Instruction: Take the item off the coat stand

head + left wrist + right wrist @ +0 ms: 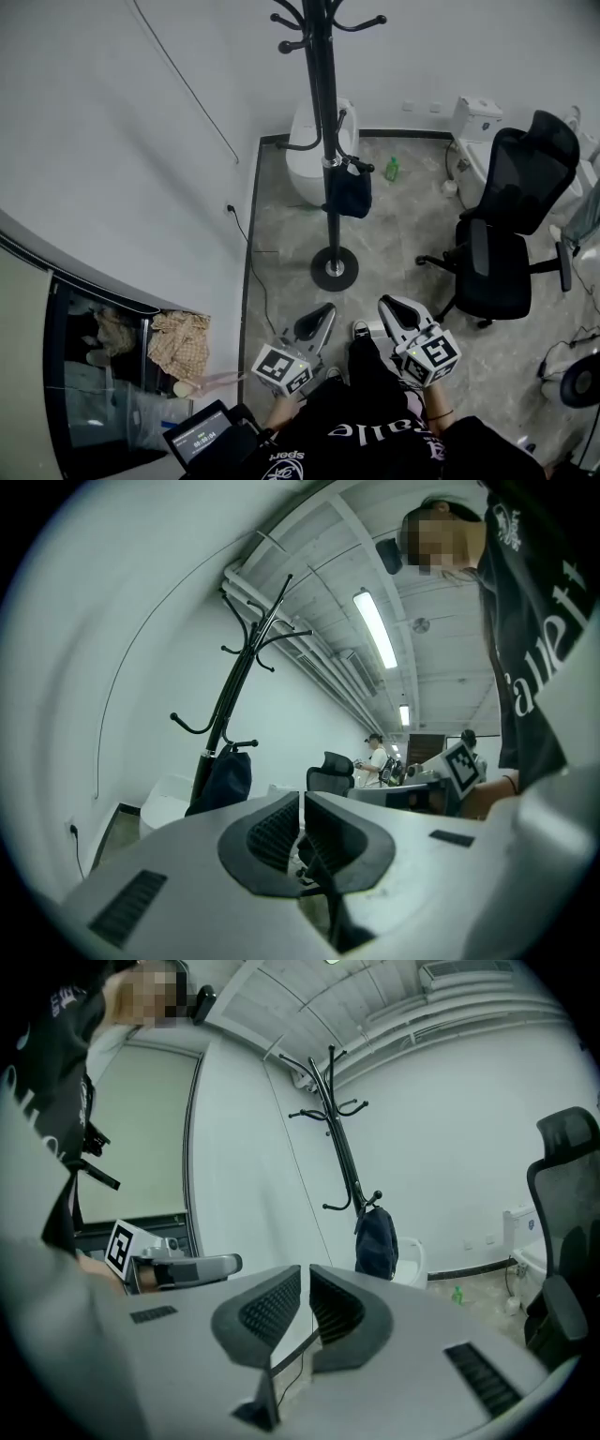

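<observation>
A black coat stand (323,141) rises from a round base on the tiled floor ahead of me. A dark blue bag (349,192) hangs from one of its low hooks; the same bag (223,778) shows in the left gripper view and the bag (376,1241) in the right gripper view. My left gripper (323,319) and right gripper (386,307) are held low, close to my body, well short of the stand. Both are shut with nothing between the jaws. The left gripper (302,803) and the right gripper (307,1279) point toward the stand.
A black office chair (511,225) stands right of the stand. A white bin (309,150) sits behind the pole, with a green bottle (392,169) beside it. A white wall runs along the left, and a cable (258,281) lies on the floor by it.
</observation>
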Demonstrator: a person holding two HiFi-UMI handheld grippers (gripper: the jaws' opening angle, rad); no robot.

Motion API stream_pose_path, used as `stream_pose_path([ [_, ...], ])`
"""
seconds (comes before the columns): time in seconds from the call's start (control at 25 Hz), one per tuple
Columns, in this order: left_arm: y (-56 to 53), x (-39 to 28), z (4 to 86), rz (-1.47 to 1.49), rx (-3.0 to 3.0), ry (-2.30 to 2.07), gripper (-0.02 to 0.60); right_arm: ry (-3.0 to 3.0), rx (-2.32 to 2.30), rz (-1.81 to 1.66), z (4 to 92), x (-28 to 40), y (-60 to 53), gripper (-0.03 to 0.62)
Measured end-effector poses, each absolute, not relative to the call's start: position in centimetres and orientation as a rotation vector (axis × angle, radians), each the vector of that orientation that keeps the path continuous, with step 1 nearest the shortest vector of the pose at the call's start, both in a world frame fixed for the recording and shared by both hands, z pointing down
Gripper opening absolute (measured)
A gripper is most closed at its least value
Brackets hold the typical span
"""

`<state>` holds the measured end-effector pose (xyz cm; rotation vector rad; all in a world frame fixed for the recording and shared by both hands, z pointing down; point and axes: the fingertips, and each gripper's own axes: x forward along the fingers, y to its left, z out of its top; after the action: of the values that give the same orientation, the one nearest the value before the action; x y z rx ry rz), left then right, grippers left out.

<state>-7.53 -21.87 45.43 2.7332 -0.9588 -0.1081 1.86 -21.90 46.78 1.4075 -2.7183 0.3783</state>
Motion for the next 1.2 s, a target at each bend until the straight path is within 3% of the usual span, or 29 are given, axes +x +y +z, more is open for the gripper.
stream_pose_path([
  [0.4, -32.1, -7.9, 44.8, -0.125, 2.7, -1.143, 0.005, -2.727, 1.313, 0.29, 47.2, 4.4, -35.0, 0.024],
  [0.44, -33.0, -7.8, 44.7, -0.131, 2.697, -1.158, 0.005, -2.727, 1.297, 0.29, 47.2, 4.6, -36.2, 0.037],
  [0.56, -35.2, -7.1, 44.4, -0.137, 2.695, -1.187, 0.005, -2.721, 1.25, 0.296, 47.8, 5.3, -39.6, 0.164],
  [0.84, -39.2, -5.9, 45.0, -0.182, 2.661, -1.242, 0.005, -2.678, 1.163, 0.314, 50.4, 5.2, -48.1, 0.239],
  [1.16, -40.8, -6.7, 46.0, -0.144, 2.634, -1.31, 0.005, -2.607, 1.057, 0.365, 54.5, 2.6, -53.3, 0.238],
  [1.2, -40.8, -7.0, 46.1, -0.141, 2.627, -1.321, 0.005, -2.608, 1.057, 0.379, 54.8, 2.5, -53.5, 0.206],
])
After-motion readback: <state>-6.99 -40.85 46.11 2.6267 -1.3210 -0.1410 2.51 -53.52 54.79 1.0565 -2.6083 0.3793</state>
